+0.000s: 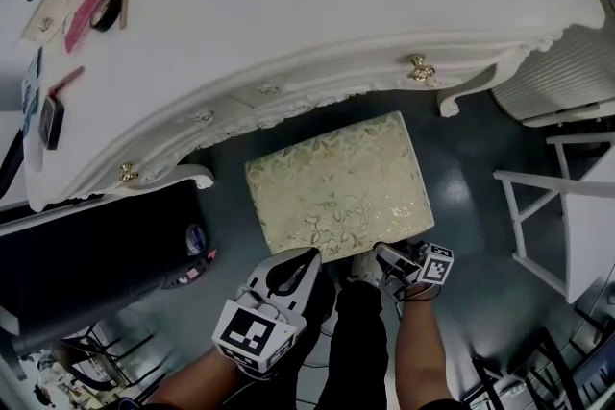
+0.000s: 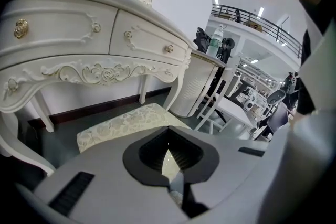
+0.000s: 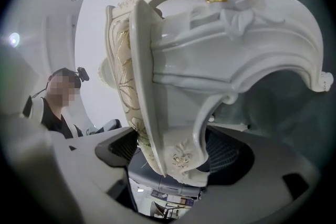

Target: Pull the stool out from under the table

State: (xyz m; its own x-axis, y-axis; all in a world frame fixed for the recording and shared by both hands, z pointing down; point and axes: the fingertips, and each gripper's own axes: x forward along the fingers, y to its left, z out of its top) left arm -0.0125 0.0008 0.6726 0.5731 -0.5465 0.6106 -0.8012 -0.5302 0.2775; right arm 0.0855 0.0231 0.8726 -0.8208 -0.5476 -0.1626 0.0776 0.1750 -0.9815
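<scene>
The stool [image 1: 336, 192], with a cream floral cushion and a white carved frame, stands on the dark floor, mostly forward of the white dressing table [image 1: 336, 5]. My right gripper [image 1: 382, 253] is at the stool's near right corner. In the right gripper view that carved corner and cushion edge [image 3: 173, 76] fill the space between the jaws, with the right gripper [image 3: 176, 152] shut on them. My left gripper [image 1: 309, 254] hovers just off the stool's near edge. In the left gripper view it [image 2: 168, 131] is shut with nothing held, facing the cushion [image 2: 126, 123] and the table's drawers [image 2: 79, 34].
A black chair [image 1: 96, 254] stands at the left beside the table leg. A white ribbed bin [image 1: 557, 72] and a white rack [image 1: 567, 206] are at the right. My black-clad legs [image 1: 360, 341] are just behind the stool. Small items lie on the tabletop's left end [image 1: 104, 12].
</scene>
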